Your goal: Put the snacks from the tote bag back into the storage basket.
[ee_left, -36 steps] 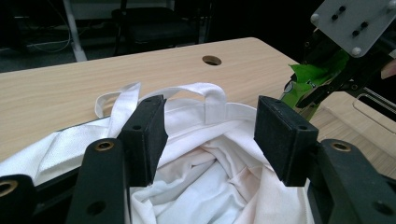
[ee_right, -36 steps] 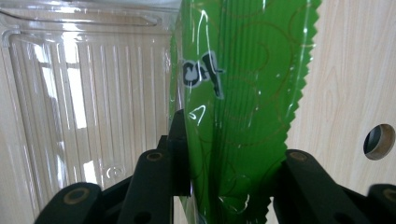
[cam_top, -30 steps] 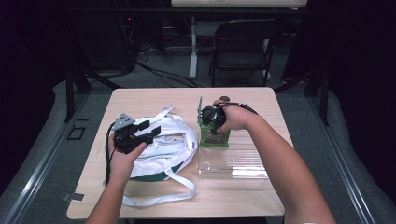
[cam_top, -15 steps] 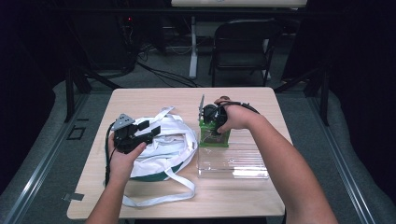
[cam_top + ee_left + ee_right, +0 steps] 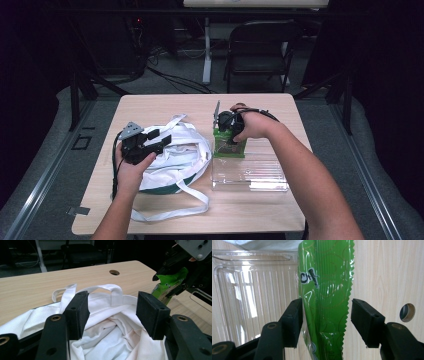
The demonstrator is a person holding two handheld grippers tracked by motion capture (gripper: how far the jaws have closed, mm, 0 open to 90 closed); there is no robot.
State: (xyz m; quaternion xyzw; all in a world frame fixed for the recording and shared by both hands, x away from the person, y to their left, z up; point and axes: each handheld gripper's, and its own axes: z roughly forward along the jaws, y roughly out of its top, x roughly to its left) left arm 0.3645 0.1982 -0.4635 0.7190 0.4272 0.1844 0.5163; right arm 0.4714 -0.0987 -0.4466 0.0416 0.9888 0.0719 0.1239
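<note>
Green snack packet (image 5: 325, 302): lies at the far edge of a clear plastic tray (image 5: 250, 172), right half of the table (image 5: 165, 102), zigzag edge over bare wood. Right gripper (image 5: 227, 131): jaws have just been opening, now spread wide, packet between them, pads clear of it. White cloth bag (image 5: 175, 157): left of the tray, straps trailing toward the near edge. Left gripper (image 5: 157, 142): jaws apart over the bag's mouth, one strap running between them. Folding chair (image 5: 260, 47) beyond the far edge.
</note>
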